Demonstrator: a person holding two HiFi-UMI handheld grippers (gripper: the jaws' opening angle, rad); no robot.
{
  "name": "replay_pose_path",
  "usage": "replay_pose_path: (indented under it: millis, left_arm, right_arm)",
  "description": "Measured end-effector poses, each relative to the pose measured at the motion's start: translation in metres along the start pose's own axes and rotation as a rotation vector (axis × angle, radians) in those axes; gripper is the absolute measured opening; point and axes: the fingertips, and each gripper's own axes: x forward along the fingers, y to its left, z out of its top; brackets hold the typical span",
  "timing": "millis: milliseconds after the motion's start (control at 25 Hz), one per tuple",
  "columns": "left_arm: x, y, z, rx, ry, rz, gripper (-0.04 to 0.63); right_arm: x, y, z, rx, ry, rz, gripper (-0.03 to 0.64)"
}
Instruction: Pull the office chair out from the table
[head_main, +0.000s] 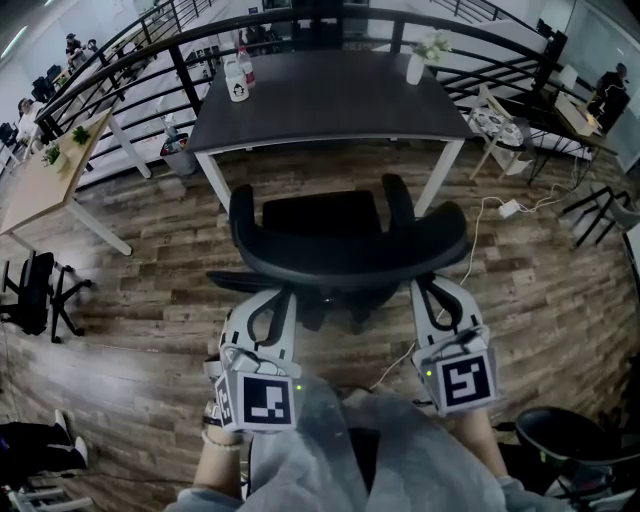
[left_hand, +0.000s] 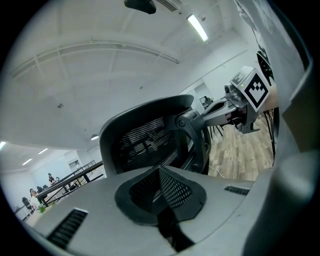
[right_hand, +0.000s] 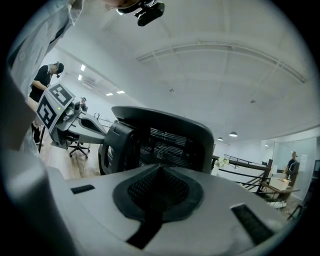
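I can read no words, numbers or brand names anywhere from here. The left gripper (head_main: 275, 297) and the right gripper (head_main: 432, 290) each carry a cube faced with black-and-white square marker patterns, which are not letters. The white bottle (head_main: 237, 86) on the table (head_main: 330, 97) has a dark mark on its front, too small to make out.
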Motion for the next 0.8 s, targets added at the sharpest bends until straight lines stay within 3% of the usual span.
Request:
replay_pose_path:
  millis: [800]
  left_arm:
    - [0.0021, -0.0061, 0.0012, 0.038, 0.019, -0.006, 0.0]
  right_arm:
    - [-0.0014, -0.0029, -0.0065, -0.018, 0.012, 0.007, 0.003]
